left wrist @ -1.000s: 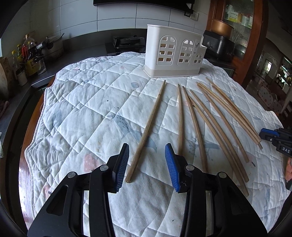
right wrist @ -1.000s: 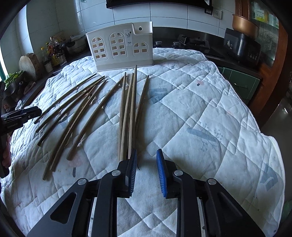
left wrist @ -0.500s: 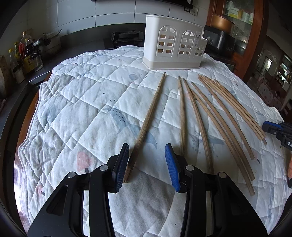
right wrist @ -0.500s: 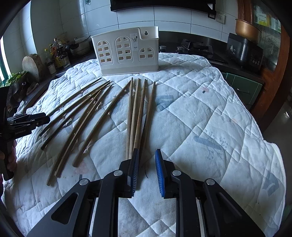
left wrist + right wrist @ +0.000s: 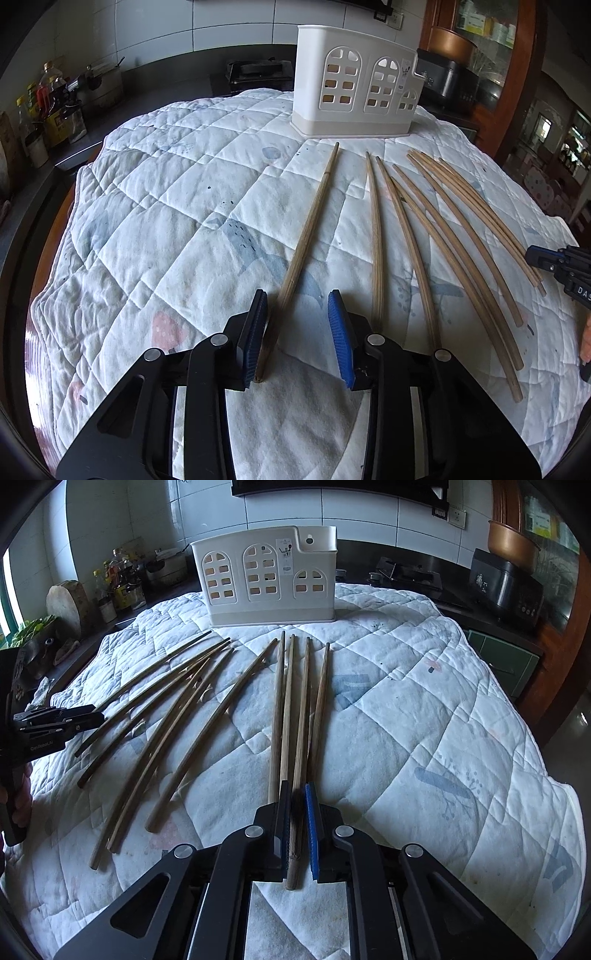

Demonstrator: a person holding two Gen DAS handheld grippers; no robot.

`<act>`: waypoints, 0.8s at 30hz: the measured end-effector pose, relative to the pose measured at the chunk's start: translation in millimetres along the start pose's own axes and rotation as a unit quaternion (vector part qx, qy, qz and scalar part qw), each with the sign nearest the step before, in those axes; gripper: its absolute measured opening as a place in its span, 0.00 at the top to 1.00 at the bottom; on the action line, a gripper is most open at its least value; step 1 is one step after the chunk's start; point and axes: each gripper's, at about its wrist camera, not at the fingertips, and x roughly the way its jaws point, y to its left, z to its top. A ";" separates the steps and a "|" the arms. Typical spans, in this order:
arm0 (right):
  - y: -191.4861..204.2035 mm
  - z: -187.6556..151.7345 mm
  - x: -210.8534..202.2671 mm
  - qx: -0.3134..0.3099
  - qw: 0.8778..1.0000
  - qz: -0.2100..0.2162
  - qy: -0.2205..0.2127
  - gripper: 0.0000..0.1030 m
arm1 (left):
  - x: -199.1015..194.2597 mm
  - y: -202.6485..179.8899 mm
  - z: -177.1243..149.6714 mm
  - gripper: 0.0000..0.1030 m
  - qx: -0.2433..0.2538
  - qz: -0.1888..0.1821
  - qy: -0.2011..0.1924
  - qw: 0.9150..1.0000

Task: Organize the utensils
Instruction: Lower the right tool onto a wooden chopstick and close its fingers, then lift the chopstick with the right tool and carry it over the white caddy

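Note:
Several long wooden chopsticks lie on a white quilted cloth (image 5: 177, 236) in front of a white plastic utensil holder (image 5: 354, 88), which also shows in the right wrist view (image 5: 269, 579). My left gripper (image 5: 297, 332) is open, low over the cloth, with the near end of the leftmost chopstick (image 5: 306, 236) between its jaws, against the left pad. My right gripper (image 5: 297, 823) is closed around the near end of one chopstick (image 5: 301, 738) of the right-hand group; its pads look to be touching it.
Counter with bottles and jars (image 5: 40, 107) at the left, a stove (image 5: 258, 70) behind the holder, a dark appliance (image 5: 506, 583) and a wooden cabinet (image 5: 517, 74) at the right. The cloth's edges drop off near left and right.
Both grippers moved forward and down. The left one now straddles the leftmost chopstick's end. The right one narrowed and closed on a chopstick end.

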 end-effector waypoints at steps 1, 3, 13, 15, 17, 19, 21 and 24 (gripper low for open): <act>0.1 0.4 0.4 -0.002 1.000 -0.003 -0.001 0.92 | 0.0 -0.4 0.2 0.67 0.000 0.000 -0.001 1.000; 0.0 0.3 1.3 -0.002 1.000 -0.008 -0.001 0.92 | 0.8 -1.3 1.0 0.67 0.002 0.000 -0.001 1.000; 3.9 -4.8 1.2 -0.020 0.999 -0.045 -0.011 0.92 | 2.5 -3.0 2.7 0.73 0.005 0.009 -0.002 1.000; 3.0 -5.0 0.5 -0.020 0.999 -0.040 -0.008 0.92 | 1.7 -1.2 2.9 0.82 0.000 0.010 -0.004 1.000; 2.9 -6.7 -1.8 -0.019 0.999 -0.038 -0.012 0.92 | 0.8 1.0 3.5 0.88 -0.007 0.012 -0.004 1.000; 1.4 -7.2 -6.6 -0.015 0.999 -0.032 -0.019 0.92 | -1.6 3.2 3.8 0.90 -0.016 0.007 -0.005 1.000; 0.2 -7.2 -12.6 -0.011 0.999 -0.031 -0.029 0.92 | -5.2 0.6 4.2 0.94 -0.015 0.007 -0.011 1.000; -0.2 -7.3 -18.5 -0.012 0.999 -0.029 -0.036 0.92 | -12.9 -5.7 6.4 0.94 -0.011 0.008 -0.025 1.000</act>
